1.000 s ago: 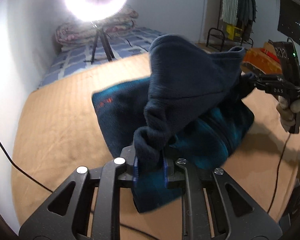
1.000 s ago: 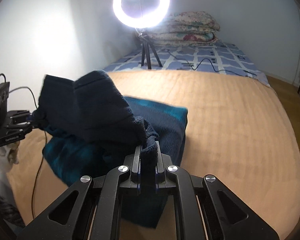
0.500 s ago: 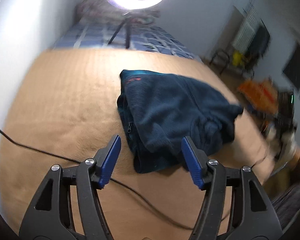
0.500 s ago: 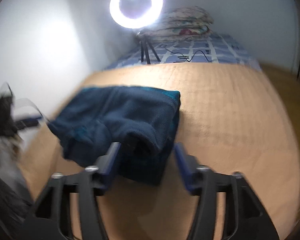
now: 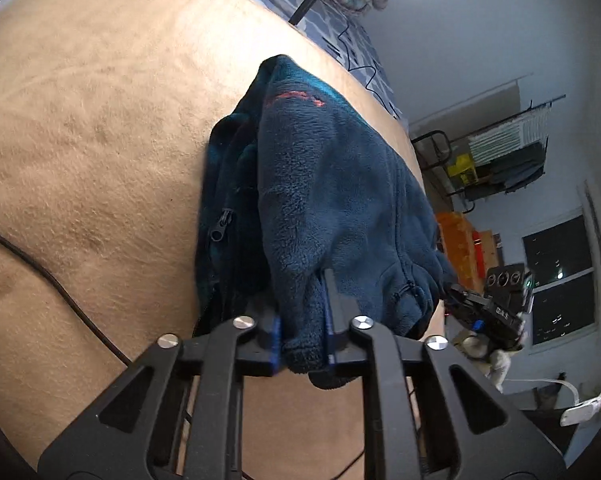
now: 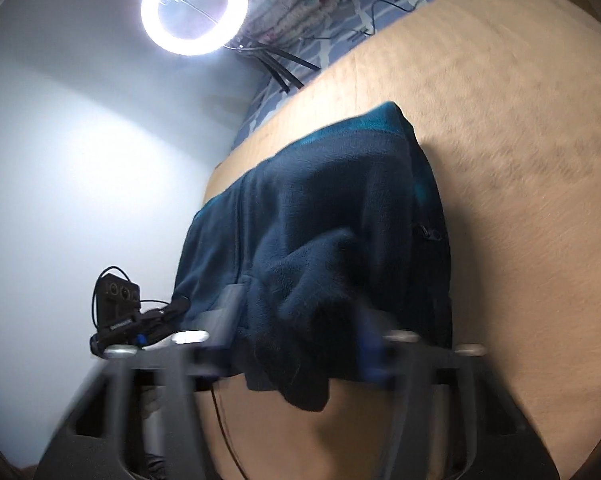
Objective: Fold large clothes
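Both grippers, left gripper [image 5: 304,344] and right gripper [image 6: 296,340], have just closed on the fleece jacket [image 5: 332,200], folded on the bed [image 5: 80,120]; lifting both corners evenly toward 12 o'clock should keep edges aligned.

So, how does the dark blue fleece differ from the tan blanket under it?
The fleece is dark blue with teal patches; the blanket is plain tan. The fleece is folded in layers; the blanket lies spread flat. The fleece has a zip; the blanket shows none. Both look soft and fuzzy.
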The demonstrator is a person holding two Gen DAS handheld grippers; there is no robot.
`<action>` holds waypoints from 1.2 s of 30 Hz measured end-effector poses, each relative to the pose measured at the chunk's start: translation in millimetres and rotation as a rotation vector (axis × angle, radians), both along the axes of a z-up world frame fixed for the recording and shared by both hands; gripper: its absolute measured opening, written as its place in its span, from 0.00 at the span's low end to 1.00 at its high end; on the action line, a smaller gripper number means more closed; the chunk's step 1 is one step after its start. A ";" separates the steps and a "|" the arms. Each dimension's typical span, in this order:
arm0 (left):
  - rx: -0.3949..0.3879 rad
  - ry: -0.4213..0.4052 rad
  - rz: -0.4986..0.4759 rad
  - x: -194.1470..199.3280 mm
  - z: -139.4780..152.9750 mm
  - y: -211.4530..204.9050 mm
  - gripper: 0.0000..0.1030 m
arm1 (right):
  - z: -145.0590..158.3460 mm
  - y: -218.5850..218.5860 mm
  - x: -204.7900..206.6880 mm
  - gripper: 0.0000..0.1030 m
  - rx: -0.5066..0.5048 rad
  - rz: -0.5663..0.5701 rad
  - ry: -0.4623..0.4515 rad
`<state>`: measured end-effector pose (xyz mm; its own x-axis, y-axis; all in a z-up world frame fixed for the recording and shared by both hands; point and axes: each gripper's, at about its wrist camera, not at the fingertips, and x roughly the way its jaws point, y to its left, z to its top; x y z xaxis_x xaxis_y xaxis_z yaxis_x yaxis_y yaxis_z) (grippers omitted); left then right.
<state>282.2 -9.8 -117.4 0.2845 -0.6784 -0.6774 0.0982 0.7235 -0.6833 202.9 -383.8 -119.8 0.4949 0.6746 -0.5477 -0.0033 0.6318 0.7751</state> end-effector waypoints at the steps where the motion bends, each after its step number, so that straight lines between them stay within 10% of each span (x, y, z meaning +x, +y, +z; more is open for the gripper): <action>1: -0.014 -0.010 -0.009 -3.4 5.4 0.0 0.10 | 2.6 -2.0 -1.2 0.07 -0.004 -0.005 0.004; 7: -0.047 -0.039 -0.031 -21.5 21.7 5.3 0.09 | 39.5 -16.9 -24.7 0.06 -0.100 -0.005 -0.086; 14: 0.099 0.016 -0.088 -32.3 -29.5 -11.0 0.09 | -10.8 2.6 -21.4 0.06 -0.250 0.032 0.035; 20: 0.243 -0.107 -0.137 -48.4 11.9 -11.1 0.33 | 17.5 4.0 -24.4 0.13 -0.347 0.075 -0.022; 27: 0.295 -0.255 -0.078 -56.0 70.1 13.0 0.35 | 100.6 11.1 -34.4 0.38 -0.536 0.113 -0.284; 36: 0.375 -0.369 0.002 26.3 100.2 -55.9 0.35 | 112.9 88.9 59.2 0.27 -0.554 0.199 -0.427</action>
<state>308.4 -65.7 -17.2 0.5508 -0.4077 -0.7283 0.2820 0.9122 -0.2974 262.1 -294.9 -6.8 0.6384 0.4538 -0.6217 -0.3896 0.8871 0.2474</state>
